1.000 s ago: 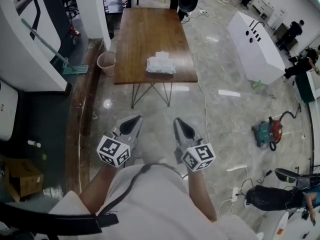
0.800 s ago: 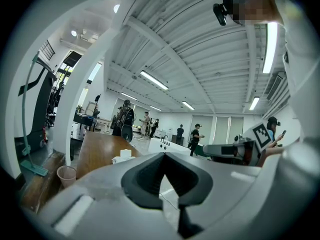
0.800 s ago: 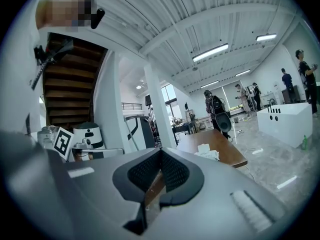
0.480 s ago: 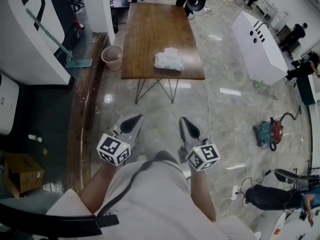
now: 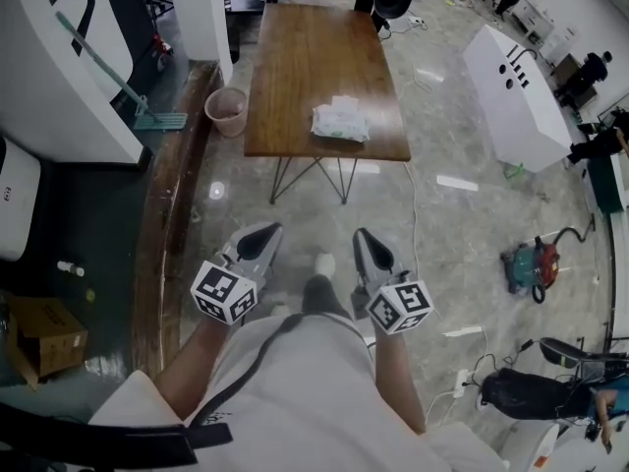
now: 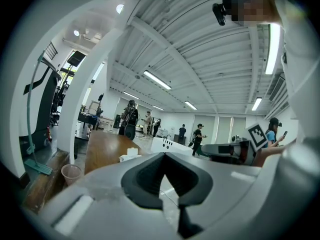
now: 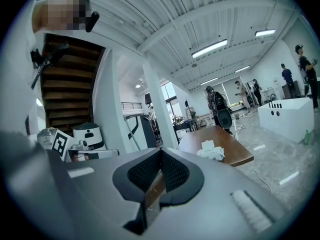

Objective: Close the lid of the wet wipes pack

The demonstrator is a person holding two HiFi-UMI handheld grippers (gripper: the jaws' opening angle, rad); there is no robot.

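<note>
The white wet wipes pack [image 5: 340,121] lies near the front edge of a long wooden table [image 5: 314,57], its lid flap standing up. It shows small and far off in the left gripper view [image 6: 131,155] and the right gripper view [image 7: 211,152]. Both grippers hang side by side over the floor, well short of the table, pointing at it. My left gripper [image 5: 257,242] is shut with nothing in it, its tips meeting [image 6: 163,154]. My right gripper [image 5: 369,249] is likewise shut and empty [image 7: 160,150].
A pink bin [image 5: 227,112] stands at the table's left leg, a mop [image 5: 118,77] leans by a white pillar. A white cabinet [image 5: 516,82] and a green vacuum cleaner [image 5: 531,264] are to the right, with cables on the floor. Several people stand in the background.
The table and pack have drifted lower and nearer in the head view as the person walks toward them. A shoe now shows between the grippers, which stay shut.
</note>
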